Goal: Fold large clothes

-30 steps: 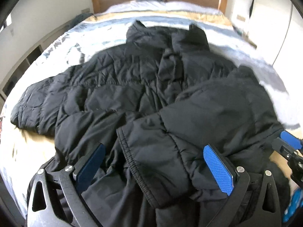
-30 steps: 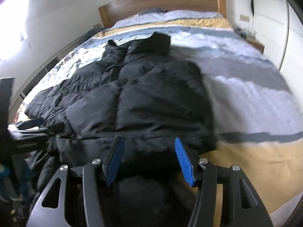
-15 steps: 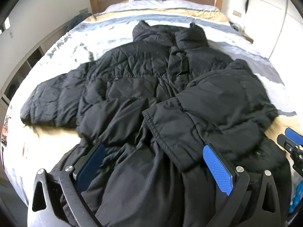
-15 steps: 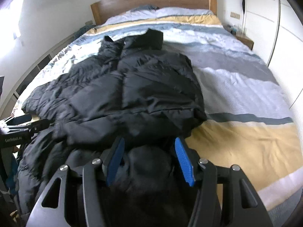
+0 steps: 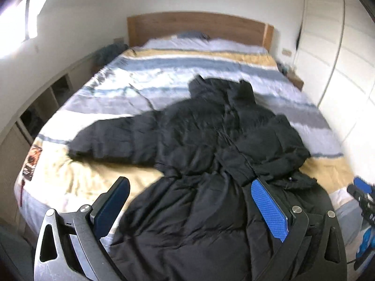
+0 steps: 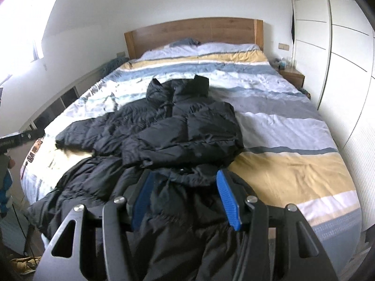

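Across foot edge of bed [image 6: 293, 175]: black puffer coat [image 6: 187, 128], hem hanging off. Left hand-held gripper [image 5: 189, 207] spread, empty; right hand-held gripper [image 6: 185, 201] half-spread, holding nothing. Risk: slick hem slides floorward, folded sleeve flops open.

No legible text or labels anywhere.

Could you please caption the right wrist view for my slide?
Black puffer coat spread on a striped bed, one sleeve folded across.
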A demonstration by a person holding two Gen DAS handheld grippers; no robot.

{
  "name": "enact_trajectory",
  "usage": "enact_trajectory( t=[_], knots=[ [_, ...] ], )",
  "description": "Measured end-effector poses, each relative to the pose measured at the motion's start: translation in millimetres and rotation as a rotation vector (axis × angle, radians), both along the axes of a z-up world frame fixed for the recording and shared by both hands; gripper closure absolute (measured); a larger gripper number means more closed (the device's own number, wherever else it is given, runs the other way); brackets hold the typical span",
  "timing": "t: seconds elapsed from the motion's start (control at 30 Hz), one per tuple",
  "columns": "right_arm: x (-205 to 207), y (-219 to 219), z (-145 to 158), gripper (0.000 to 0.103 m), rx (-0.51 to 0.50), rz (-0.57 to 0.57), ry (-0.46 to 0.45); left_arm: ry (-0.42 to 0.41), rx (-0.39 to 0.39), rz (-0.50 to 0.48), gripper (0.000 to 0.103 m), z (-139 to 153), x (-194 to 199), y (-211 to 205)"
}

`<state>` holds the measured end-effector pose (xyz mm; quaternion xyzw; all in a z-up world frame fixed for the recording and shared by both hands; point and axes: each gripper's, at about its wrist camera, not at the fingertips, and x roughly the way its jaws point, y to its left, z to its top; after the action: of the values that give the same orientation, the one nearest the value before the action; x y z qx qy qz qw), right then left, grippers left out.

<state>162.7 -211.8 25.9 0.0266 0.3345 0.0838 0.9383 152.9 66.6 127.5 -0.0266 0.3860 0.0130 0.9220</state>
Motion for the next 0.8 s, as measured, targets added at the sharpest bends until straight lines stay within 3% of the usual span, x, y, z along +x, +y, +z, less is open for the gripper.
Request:
enact_trajectory(
  t=[0.27, 0.43, 0.6, 0.8],
  knots=[
    [-55, 19, 16, 0.048, 0.004, 0.011, -0.032, -0.091, -0.039, 0.071, 0.001, 34, -42, 47],
    [-75, 21, 21, 0.048, 0.007, 0.001, -0.037, -0.136, -0.041, 0.139, 0.001, 39, -51, 72],
    [-77, 20, 24, 0.047, 0.015, -0.028, -0.035, -0.183, -0.043, 0.123, 0.001, 40, -58, 95],
    [-62, 32, 23, 0.047, 0.006, -0.029, -0.015, -0.125, -0.108, 0.108, 0.001, 28, -47, 134]
  ],
)
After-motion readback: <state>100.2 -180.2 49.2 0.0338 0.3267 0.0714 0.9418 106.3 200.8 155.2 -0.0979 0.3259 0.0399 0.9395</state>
